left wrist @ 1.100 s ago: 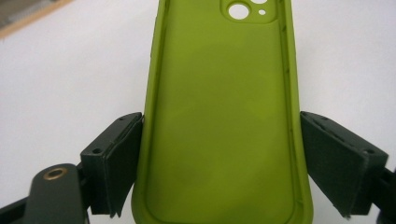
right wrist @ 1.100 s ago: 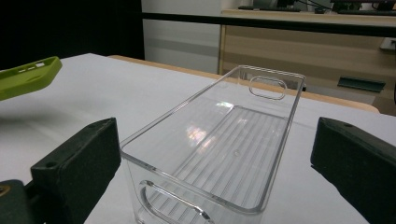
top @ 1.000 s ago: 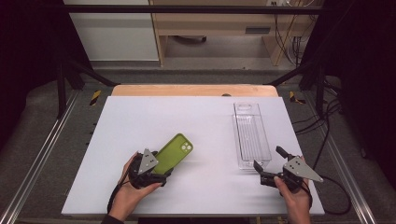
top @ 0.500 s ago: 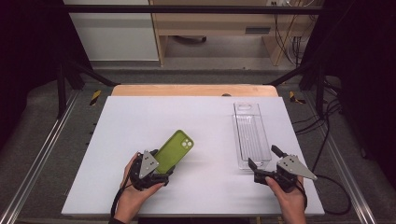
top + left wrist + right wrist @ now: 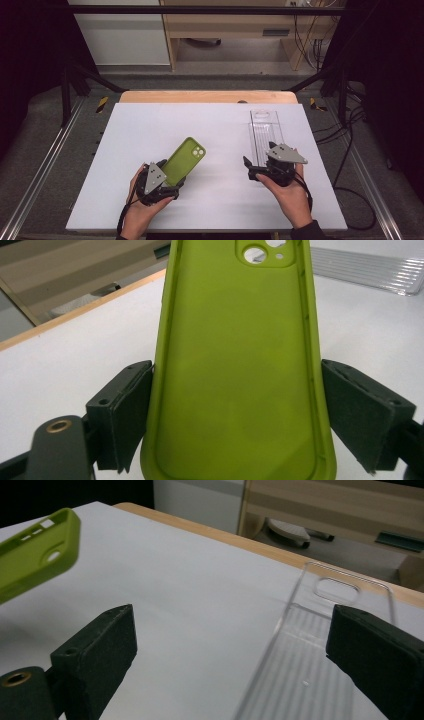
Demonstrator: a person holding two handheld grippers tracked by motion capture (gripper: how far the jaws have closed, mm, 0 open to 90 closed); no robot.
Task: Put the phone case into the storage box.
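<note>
The lime-green soft phone case (image 5: 183, 161) stands tilted above the white table top (image 5: 150, 130), its lower end clamped between the pads of the left gripper (image 5: 167, 180), inner side toward that gripper's camera. Bare table lies open left of and beyond it. Well apart to the right, a clear ribbed plastic tray (image 5: 265, 135) lies flat near the table's right edge, holding nothing visible. The right gripper (image 5: 252, 169) hovers at the tray's near end, jaws wide apart and gripping nothing, having just been closing slightly. The case's camera end is cut off in the left gripper view.
</note>
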